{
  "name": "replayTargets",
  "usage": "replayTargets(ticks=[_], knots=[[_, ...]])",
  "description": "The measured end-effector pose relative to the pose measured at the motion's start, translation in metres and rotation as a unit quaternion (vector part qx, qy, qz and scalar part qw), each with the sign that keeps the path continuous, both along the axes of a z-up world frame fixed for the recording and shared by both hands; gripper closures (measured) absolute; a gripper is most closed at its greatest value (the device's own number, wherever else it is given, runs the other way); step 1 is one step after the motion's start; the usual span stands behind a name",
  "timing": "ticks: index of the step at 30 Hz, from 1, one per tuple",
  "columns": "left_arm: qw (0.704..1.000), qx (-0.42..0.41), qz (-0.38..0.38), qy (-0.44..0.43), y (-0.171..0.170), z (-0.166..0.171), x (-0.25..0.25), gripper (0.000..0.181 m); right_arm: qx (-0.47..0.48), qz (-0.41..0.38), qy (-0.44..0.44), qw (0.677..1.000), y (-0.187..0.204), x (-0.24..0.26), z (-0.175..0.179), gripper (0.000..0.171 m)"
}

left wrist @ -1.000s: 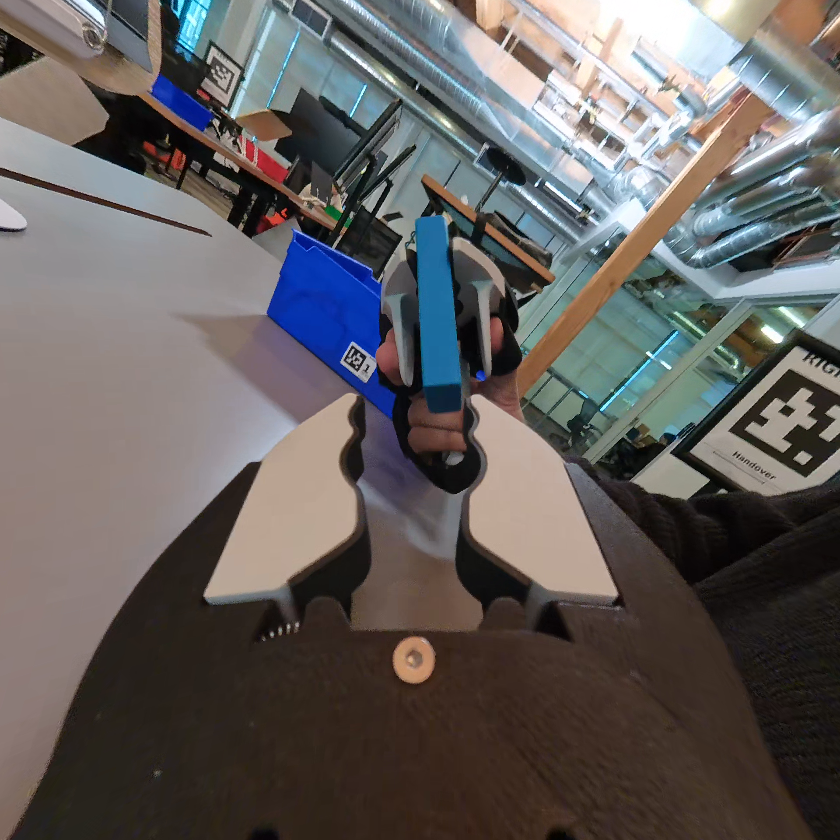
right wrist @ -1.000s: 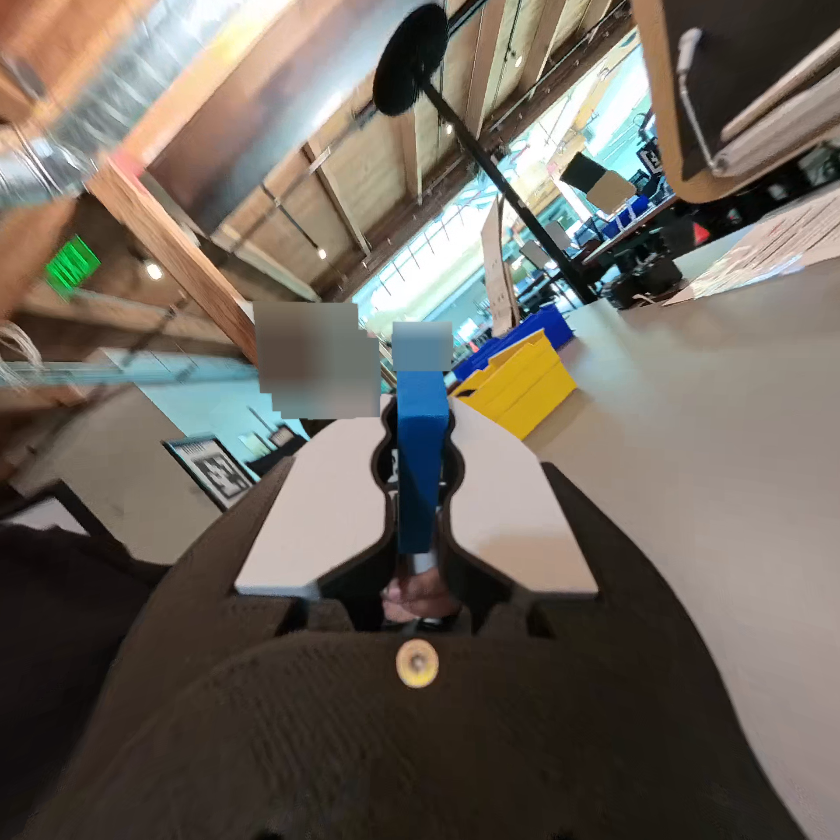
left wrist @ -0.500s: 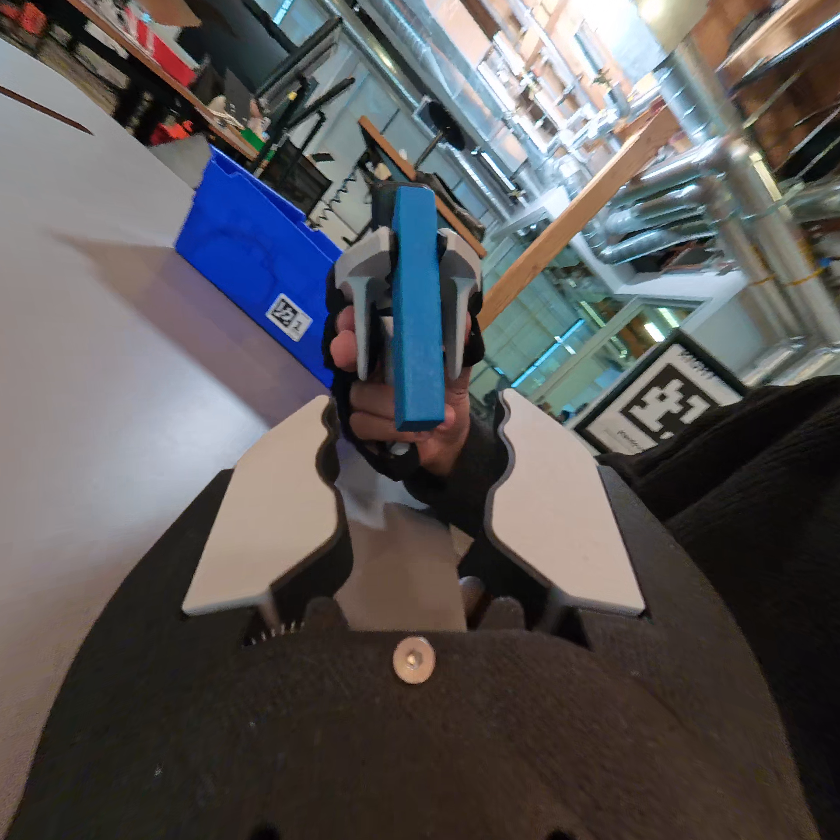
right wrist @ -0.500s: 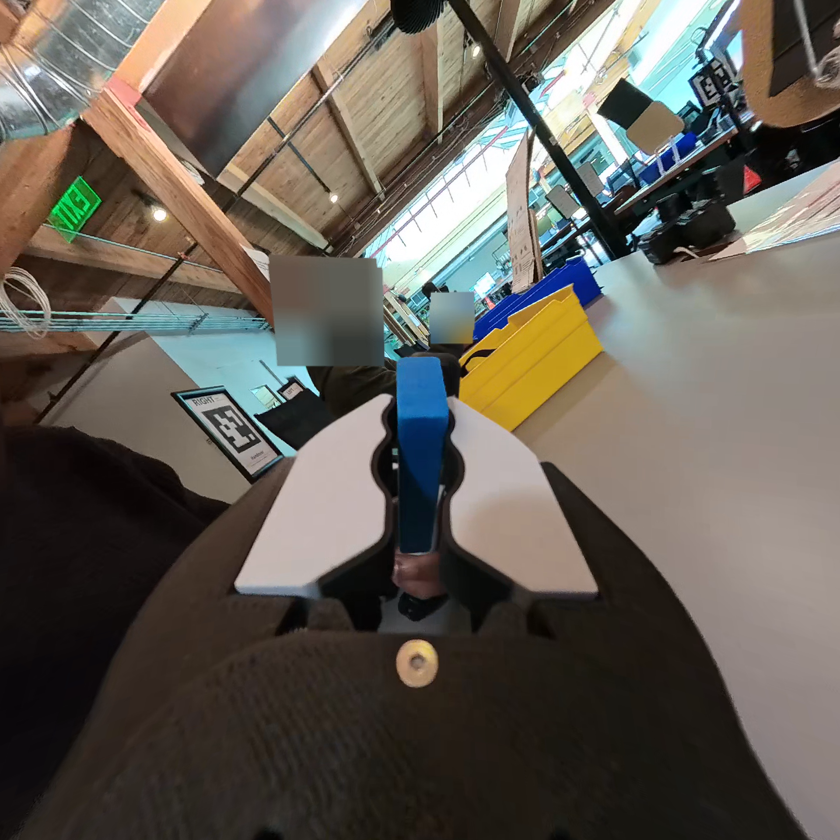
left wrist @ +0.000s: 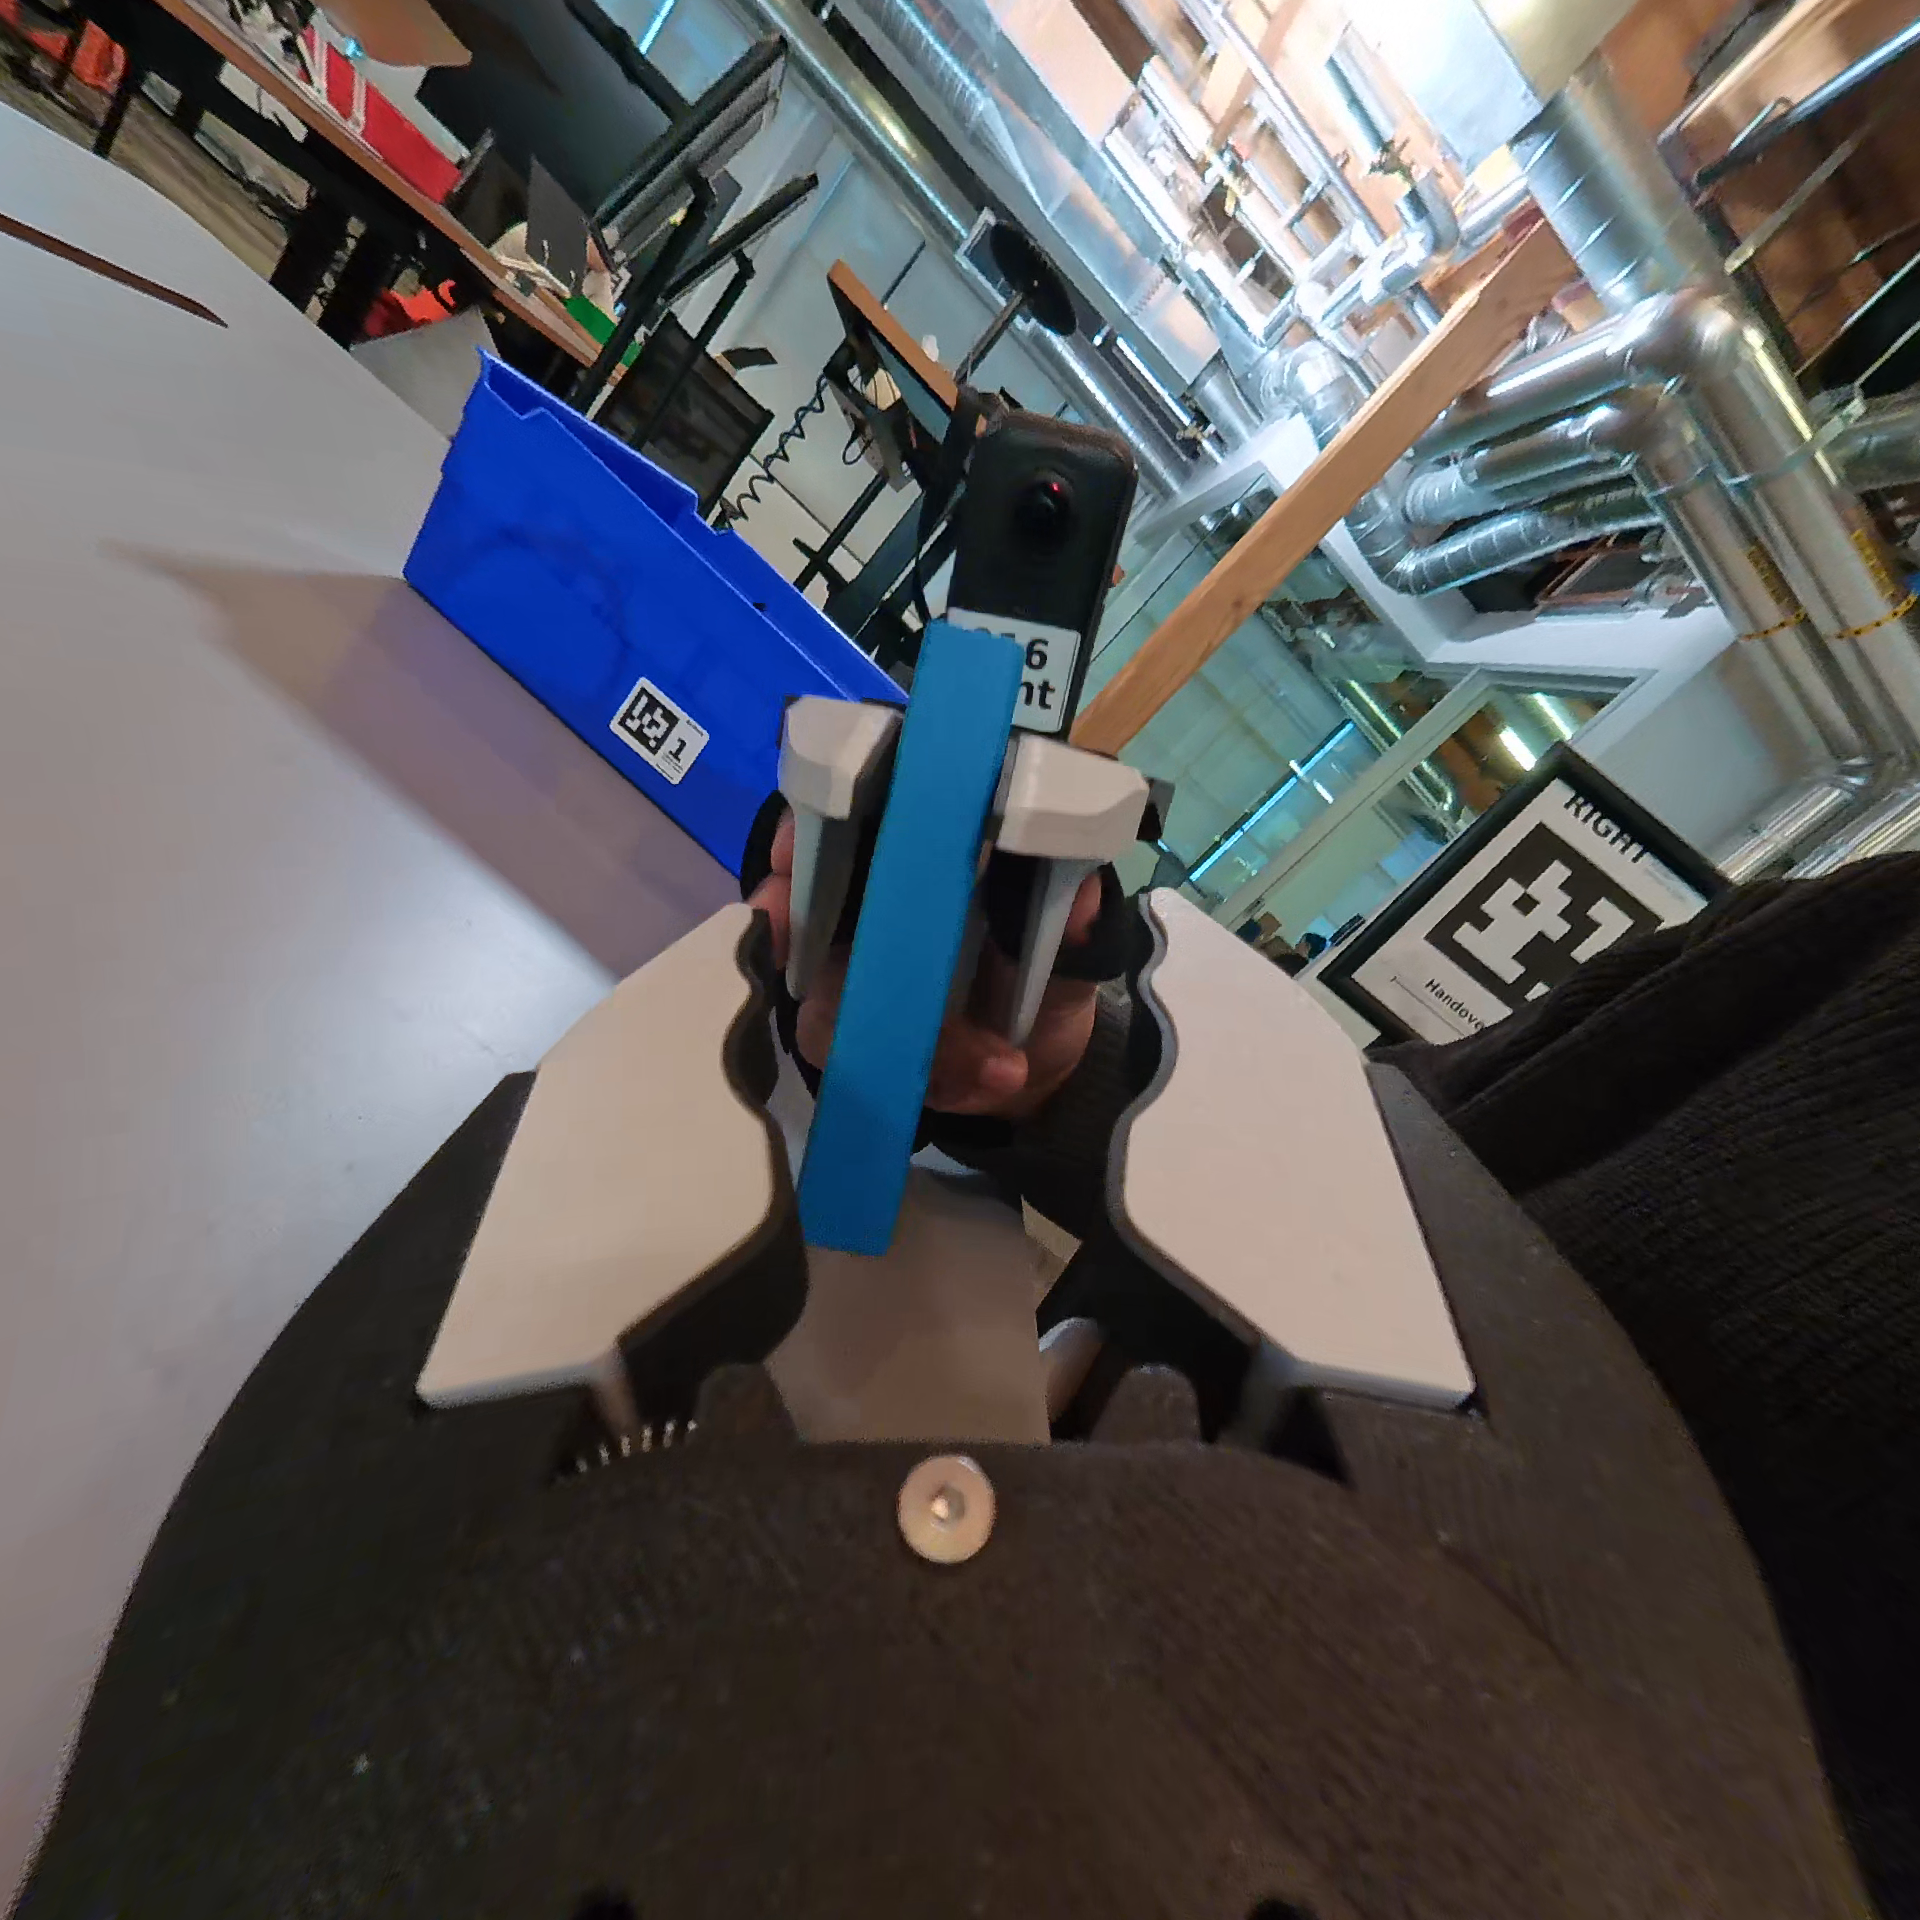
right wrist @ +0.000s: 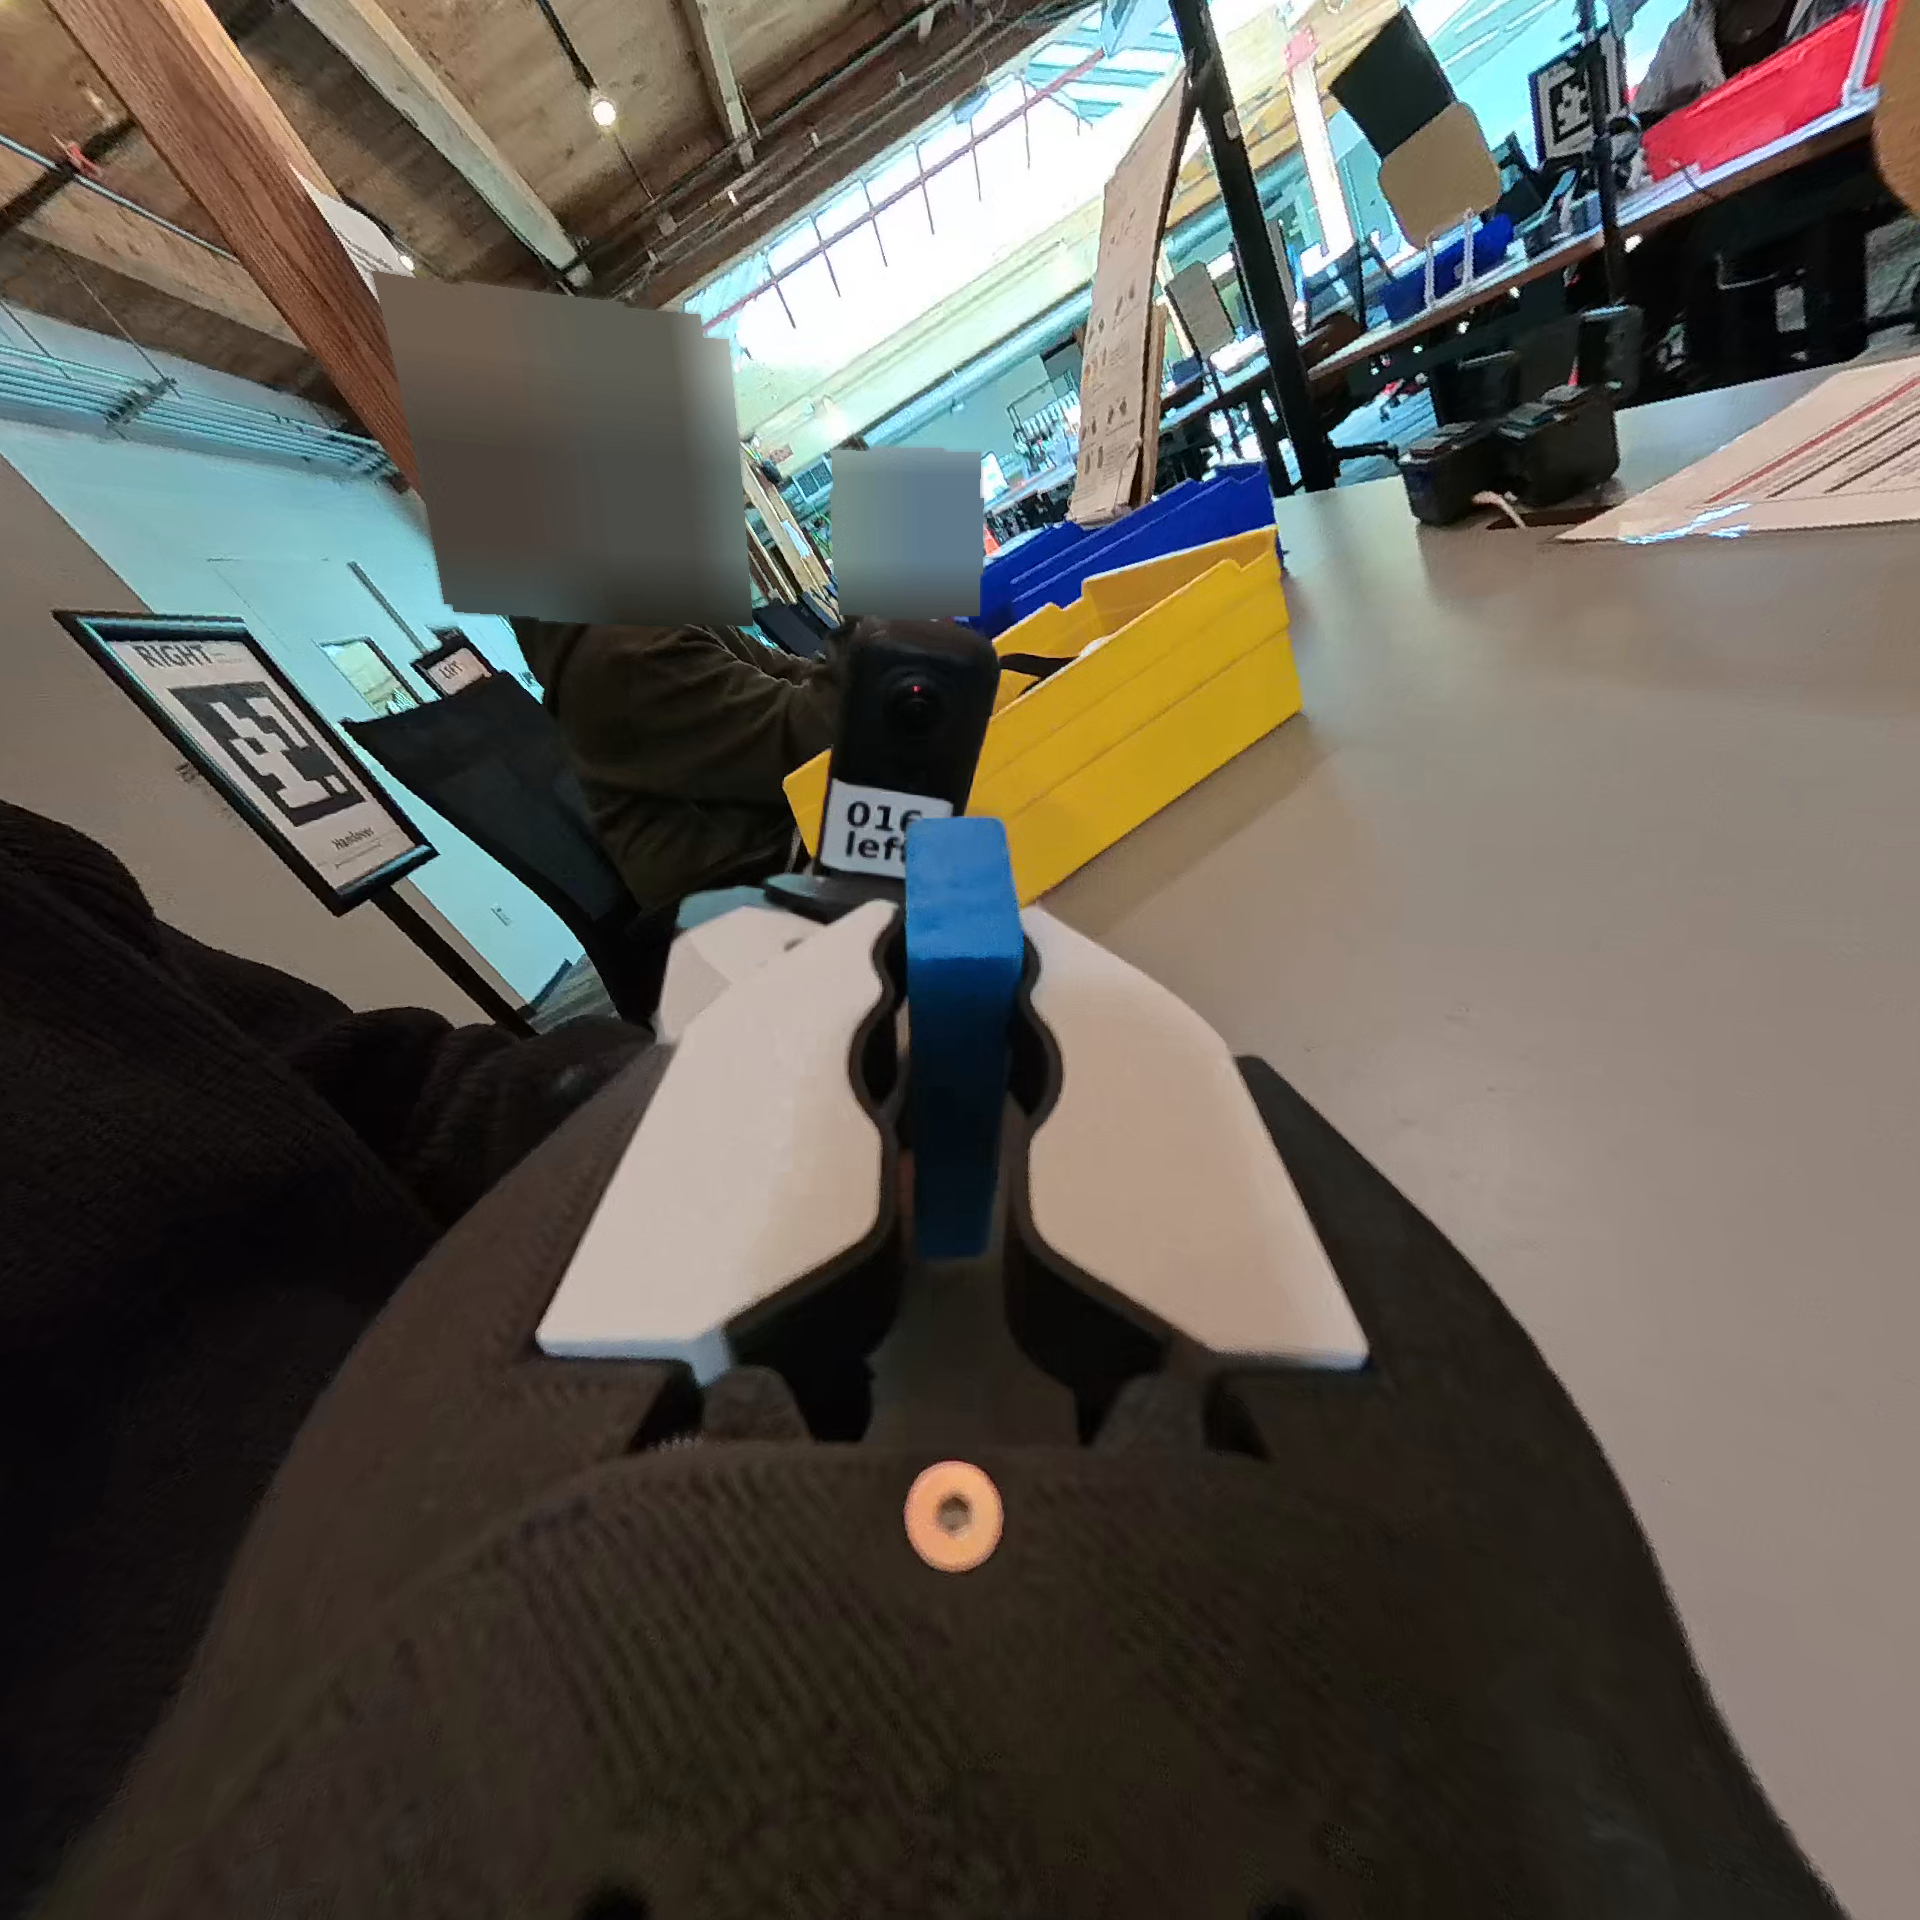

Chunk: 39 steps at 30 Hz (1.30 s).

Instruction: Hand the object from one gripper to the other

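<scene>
Block clamped in your right tongs, reaching into the left ones.

Left view: your left tongs (left wrist: 951,1049) stand apart, the blue block (left wrist: 906,935) dipping between them at 12 o'clock, bin (left wrist: 613,613) at 10 on the desk (left wrist: 208,883).
Right view: your right tongs (right wrist: 956,997) grip the block (right wrist: 956,1039) at centre; yellow bin (right wrist: 1132,717) at 1.
</scene>
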<state>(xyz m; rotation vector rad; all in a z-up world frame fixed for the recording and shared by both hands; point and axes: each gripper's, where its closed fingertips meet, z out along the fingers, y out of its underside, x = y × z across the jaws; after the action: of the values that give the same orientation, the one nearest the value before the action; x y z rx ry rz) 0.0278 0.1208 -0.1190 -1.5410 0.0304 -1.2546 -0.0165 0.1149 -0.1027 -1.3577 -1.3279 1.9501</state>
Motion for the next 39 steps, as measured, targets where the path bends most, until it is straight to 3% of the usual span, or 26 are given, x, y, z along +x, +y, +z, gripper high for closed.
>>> replayTargets(ticks=[10, 22, 39], knots=[[0.999, -0.010, 0.035, 0.013, 0.004, -0.003, -0.009, 0.119, -0.015, -0.041, 0.032, 0.999, 0.018, 0.009, 0.013, 0.153], [0.985, -0.024, 0.084, 0.152, 0.010, -0.024, -0.012, 0.128, 0.016, -0.078, 0.015, 0.997, 0.022, 0.003, 0.005, 0.154], [0.990, -0.044, 0.081, 0.105, 0.010, -0.028, -0.018, 0.129, 0.011, -0.075, 0.004, 0.997, 0.021, -0.002, 0.001, 0.154]])
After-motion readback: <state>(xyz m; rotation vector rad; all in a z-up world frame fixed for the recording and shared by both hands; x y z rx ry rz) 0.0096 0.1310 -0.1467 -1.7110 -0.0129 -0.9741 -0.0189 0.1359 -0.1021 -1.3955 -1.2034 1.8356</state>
